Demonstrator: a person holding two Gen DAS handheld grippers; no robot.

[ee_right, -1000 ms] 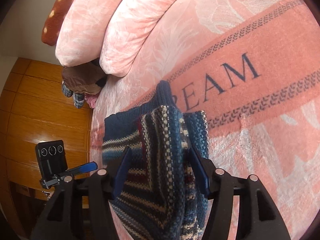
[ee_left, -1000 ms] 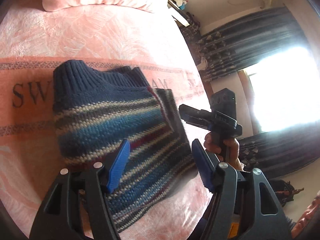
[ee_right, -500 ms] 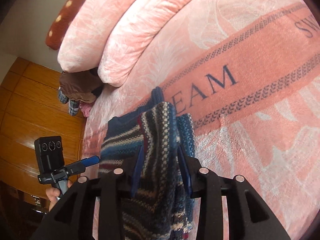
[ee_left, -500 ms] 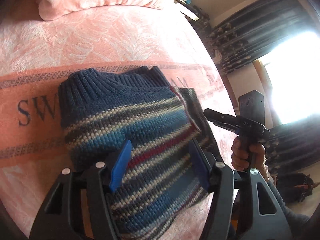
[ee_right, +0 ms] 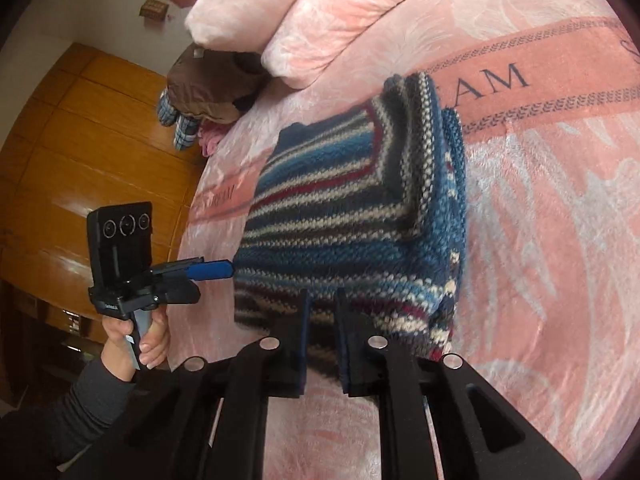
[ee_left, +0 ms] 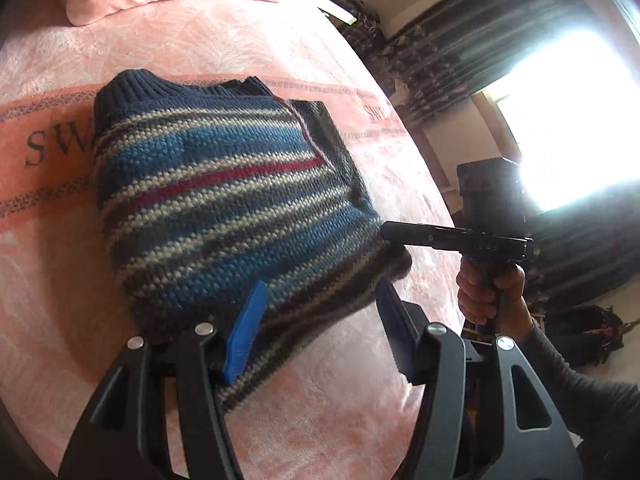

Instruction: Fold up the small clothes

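Note:
A blue, white and red striped knit sweater [ee_left: 224,200] lies folded on the pink bedspread [ee_left: 200,44]. My left gripper [ee_left: 320,308] is open at the sweater's near edge, with the hem lying between its blue pad [ee_left: 246,320] and the other finger. In the right wrist view the sweater [ee_right: 352,208] sits thick and doubled over, and my right gripper [ee_right: 322,312] is shut on its near hem, with fabric pinched between the narrow fingers. The right gripper [ee_left: 404,234] also shows from the side at the sweater's right corner, held by a hand [ee_left: 488,284].
Pink pillows [ee_right: 320,12] lie at the head of the bed. A brown garment with plaid cuffs [ee_right: 208,84] hangs at the bed's edge by a wooden wardrobe [ee_right: 80,140]. Dark curtains [ee_left: 460,44] and a bright window [ee_left: 568,120] are past the bed's other side.
My right gripper has closed down on the sweater's hem. The sweater has dropped from a raised fold to lying flatter on the bed. My left gripper has moved in closer to its near edge.

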